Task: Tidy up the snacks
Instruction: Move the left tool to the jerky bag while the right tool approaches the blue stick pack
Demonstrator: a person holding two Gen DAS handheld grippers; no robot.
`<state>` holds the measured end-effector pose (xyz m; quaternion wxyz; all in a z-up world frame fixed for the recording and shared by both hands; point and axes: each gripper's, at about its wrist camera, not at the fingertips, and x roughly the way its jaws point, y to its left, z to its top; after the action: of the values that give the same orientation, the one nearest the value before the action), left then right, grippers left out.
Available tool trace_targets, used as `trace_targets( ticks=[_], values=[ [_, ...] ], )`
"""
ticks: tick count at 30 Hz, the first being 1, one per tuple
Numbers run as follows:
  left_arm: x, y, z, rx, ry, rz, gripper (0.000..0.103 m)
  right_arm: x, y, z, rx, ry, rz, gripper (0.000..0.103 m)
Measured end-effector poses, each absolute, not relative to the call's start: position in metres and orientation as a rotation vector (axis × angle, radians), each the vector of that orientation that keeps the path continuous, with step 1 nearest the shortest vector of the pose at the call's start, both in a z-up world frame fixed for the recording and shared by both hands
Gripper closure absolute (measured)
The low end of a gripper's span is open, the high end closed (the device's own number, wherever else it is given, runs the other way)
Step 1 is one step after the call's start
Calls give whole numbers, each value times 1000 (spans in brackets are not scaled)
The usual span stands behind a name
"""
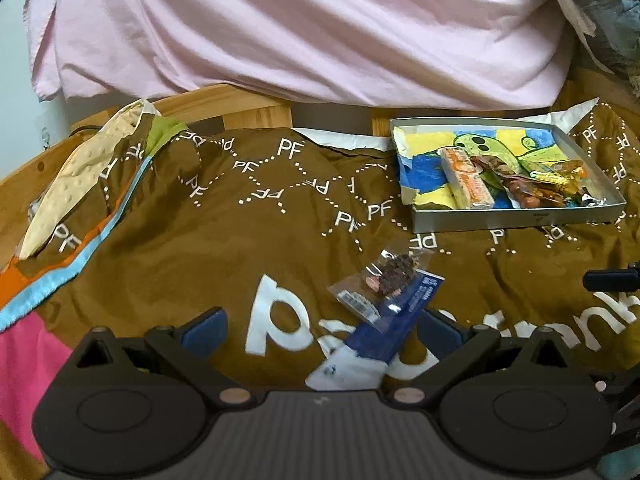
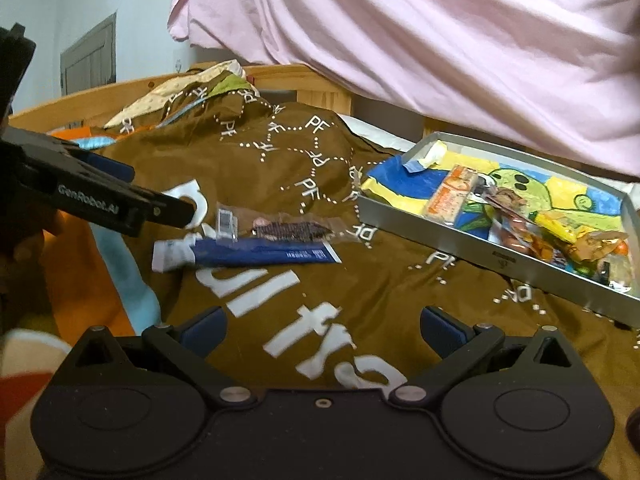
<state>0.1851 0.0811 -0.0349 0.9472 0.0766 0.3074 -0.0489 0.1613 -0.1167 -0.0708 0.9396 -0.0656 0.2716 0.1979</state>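
Just short of the shallow grey metal tray [image 2: 472, 248], on the brown printed bedspread [image 1: 200, 240], a clear crinkly snack packet [image 1: 382, 282] lies across a blue-and-white tube [image 1: 384, 330]. It looks light, soft and slippery; pinching a flat sealed edge seems safest. Left gripper [image 1: 320, 330] straddles the tube, jaws spread; right gripper [image 2: 322, 328] likewise spread, empty.

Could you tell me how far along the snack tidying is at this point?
Several snacks already lie in the grey tray. Nothing is in hand: the left gripper and right gripper have open jaws. The clear packet and blue tube remain on the brown blanket.
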Motion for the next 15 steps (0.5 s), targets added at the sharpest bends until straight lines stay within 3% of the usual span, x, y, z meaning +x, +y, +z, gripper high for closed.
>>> trace_targets(
  ticks=[15],
  values=[
    [271, 85, -27, 44, 668, -47, 0, 217, -77, -83, 162, 700, 419, 1]
  ],
)
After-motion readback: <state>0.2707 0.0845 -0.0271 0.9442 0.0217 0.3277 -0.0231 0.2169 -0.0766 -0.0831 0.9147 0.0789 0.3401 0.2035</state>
